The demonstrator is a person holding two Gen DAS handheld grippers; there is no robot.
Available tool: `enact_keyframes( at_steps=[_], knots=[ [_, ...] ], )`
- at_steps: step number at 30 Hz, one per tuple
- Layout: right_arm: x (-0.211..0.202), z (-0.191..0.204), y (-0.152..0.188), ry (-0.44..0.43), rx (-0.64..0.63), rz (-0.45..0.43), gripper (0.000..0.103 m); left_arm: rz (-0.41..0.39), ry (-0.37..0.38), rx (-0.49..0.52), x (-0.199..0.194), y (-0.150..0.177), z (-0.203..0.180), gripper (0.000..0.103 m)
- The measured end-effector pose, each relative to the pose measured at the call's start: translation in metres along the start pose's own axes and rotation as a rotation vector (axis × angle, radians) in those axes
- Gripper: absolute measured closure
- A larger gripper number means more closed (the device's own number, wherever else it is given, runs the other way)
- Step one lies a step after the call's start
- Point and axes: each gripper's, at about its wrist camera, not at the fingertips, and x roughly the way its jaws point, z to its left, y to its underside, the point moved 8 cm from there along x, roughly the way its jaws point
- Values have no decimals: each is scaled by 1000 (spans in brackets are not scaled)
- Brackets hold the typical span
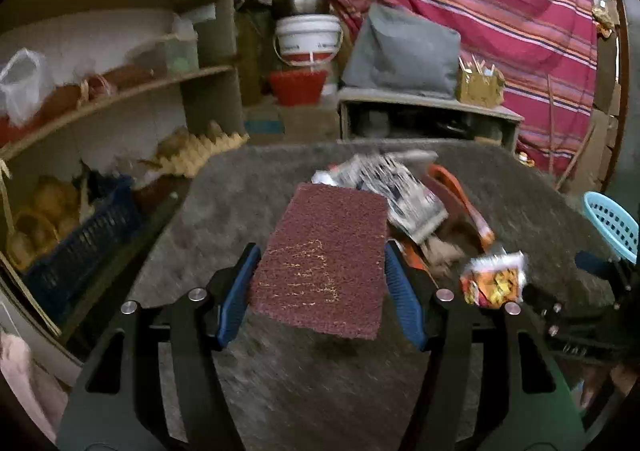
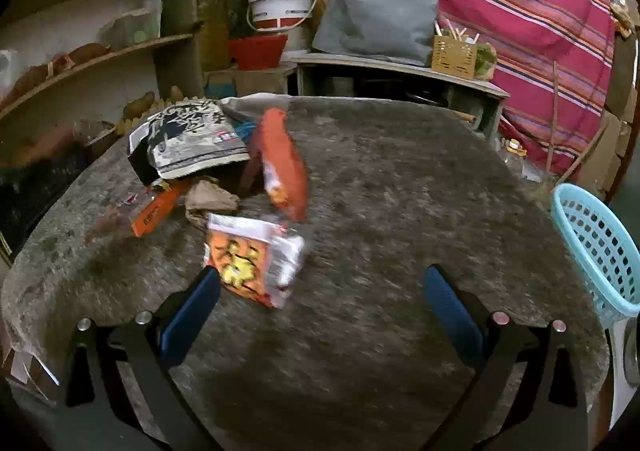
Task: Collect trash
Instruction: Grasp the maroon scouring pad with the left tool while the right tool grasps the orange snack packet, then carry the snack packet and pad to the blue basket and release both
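Left wrist view looks over a grey, mottled table (image 1: 248, 187) with cluttered shelves behind it and a pink striped cloth (image 1: 480, 3) hanging at the right. A light blue basket (image 2: 596, 247) sits at the table's right edge, well apart from the heap of trash near the far middle. In that heap lies a black-and-white printed bag (image 2: 192, 139) whose large characters are too blurred to read, with a long orange wrapper (image 2: 284, 163) beside it and a small orange box (image 2: 154, 213) with unreadable lettering below. The left hand-held gripper (image 1: 320, 283) is clamped on a maroon scouring pad (image 1: 324, 255), its blue pads pressing both side edges, the pad raised off the table. The right hand-held gripper (image 2: 320, 303) stands with its jaws wide apart and nothing gripped; an orange and white snack packet (image 2: 252, 263) with yellow printing lies just beside its left finger (image 2: 192, 311), its writing blurred.
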Motion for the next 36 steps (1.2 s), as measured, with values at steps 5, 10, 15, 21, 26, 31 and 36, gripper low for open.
enact_keyframes(
  at_steps=[5,10,15,21,26,31,36],
  knots=[
    [18,22,-4,20,-8,38,4,7,-24,-47,14,-1,23,42],
    [41,38,-3,51,-19,92,4,28,-40,-64,21,5,34,42],
    [51,44,-1,62,-52,132,20,52,-48,-54,26,13,34,42],
    [44,38,-2,-59,-42,136,28,64,-48,-46,28,14,24,42],
    [22,2,-19,-103,-2,81,29,42,-44,-5,20,1,-5,42],
    [-2,-70,-45,-73,56,13,29,2,4,32,10,-23,-57,42],
    [-21,-171,-61,18,173,-38,29,-38,83,69,6,-49,-127,42]
  ],
)
